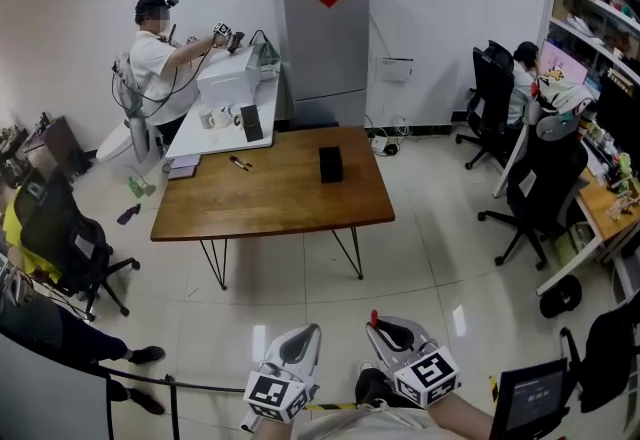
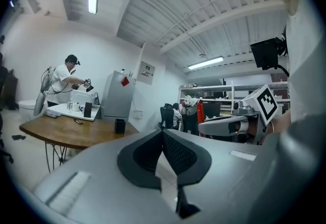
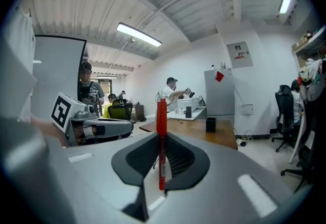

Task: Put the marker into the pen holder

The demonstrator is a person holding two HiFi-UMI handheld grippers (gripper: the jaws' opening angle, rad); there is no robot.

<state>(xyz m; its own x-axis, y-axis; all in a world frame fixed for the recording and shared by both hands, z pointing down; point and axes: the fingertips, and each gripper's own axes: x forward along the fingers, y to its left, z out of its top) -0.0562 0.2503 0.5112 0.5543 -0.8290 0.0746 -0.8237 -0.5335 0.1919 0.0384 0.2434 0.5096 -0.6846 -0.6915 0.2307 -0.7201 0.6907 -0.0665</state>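
A red marker point(image 3: 161, 131) stands upright between the jaws of my right gripper point(image 3: 161, 139), which is shut on it. In the head view only its red tip point(image 1: 374, 316) shows above the right gripper point(image 1: 378, 328) at the bottom edge. The black pen holder point(image 1: 330, 164) stands on the wooden table point(image 1: 280, 198), far ahead of both grippers; it also shows as a small dark box point(image 3: 211, 124) in the right gripper view. My left gripper point(image 1: 303, 340) is beside the right one, its jaws shut with nothing between them point(image 2: 163, 132). The pen holder point(image 2: 119, 126) is far off in that view too.
A person point(image 1: 160, 53) works at a white desk point(image 1: 230, 108) behind the table, next to a grey cabinet point(image 1: 323, 43). A small dark pen point(image 1: 240, 163) and a notebook point(image 1: 184, 166) lie at the table's left end. Office chairs point(image 1: 540, 193) stand right, another point(image 1: 60, 238) left.
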